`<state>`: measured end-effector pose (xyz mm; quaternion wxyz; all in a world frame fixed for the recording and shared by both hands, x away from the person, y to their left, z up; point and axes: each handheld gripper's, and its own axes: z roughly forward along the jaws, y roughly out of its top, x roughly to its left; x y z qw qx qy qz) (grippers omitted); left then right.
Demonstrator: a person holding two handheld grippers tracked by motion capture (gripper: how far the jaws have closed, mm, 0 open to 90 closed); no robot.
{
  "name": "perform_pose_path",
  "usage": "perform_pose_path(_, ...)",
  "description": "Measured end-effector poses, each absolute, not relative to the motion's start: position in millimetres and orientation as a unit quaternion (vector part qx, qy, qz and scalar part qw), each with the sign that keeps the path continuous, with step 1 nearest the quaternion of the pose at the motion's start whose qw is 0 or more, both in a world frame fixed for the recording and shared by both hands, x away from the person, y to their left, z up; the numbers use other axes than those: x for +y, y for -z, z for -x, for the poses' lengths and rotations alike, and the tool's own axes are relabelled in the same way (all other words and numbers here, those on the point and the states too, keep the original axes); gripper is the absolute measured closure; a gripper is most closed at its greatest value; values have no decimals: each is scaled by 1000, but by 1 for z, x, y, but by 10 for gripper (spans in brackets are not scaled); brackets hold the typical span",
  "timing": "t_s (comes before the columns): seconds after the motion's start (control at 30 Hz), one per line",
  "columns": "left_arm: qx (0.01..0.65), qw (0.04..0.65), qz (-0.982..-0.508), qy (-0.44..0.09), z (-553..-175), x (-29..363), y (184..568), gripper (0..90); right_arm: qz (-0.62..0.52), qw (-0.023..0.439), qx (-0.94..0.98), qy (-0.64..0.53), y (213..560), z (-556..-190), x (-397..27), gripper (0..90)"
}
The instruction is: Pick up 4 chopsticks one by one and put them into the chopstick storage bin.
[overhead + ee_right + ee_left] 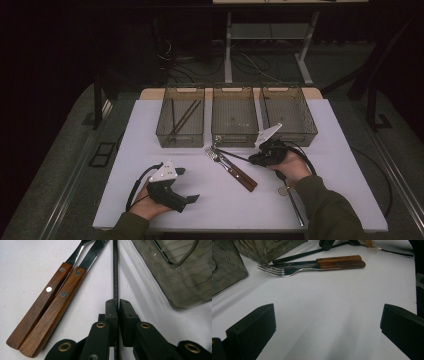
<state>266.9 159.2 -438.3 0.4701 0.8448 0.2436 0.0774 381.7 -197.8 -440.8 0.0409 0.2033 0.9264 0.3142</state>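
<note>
Jaws of the left gripper stand wide apart over bare white table, holding nothing; ahead of them lie a fork and knife, wooden-handled, side by side. The right gripper is clamped on 1 thin black chopstick, the cutlery just beside it and a smoky bin opposite. No writing is legible anywhere.
</note>
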Motion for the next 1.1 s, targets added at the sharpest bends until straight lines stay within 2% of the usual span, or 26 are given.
perform_pose_path(1.1,245,472,-843,-78,-267,160,437,0,-184,85,901,-383,409,-379,-206,857)
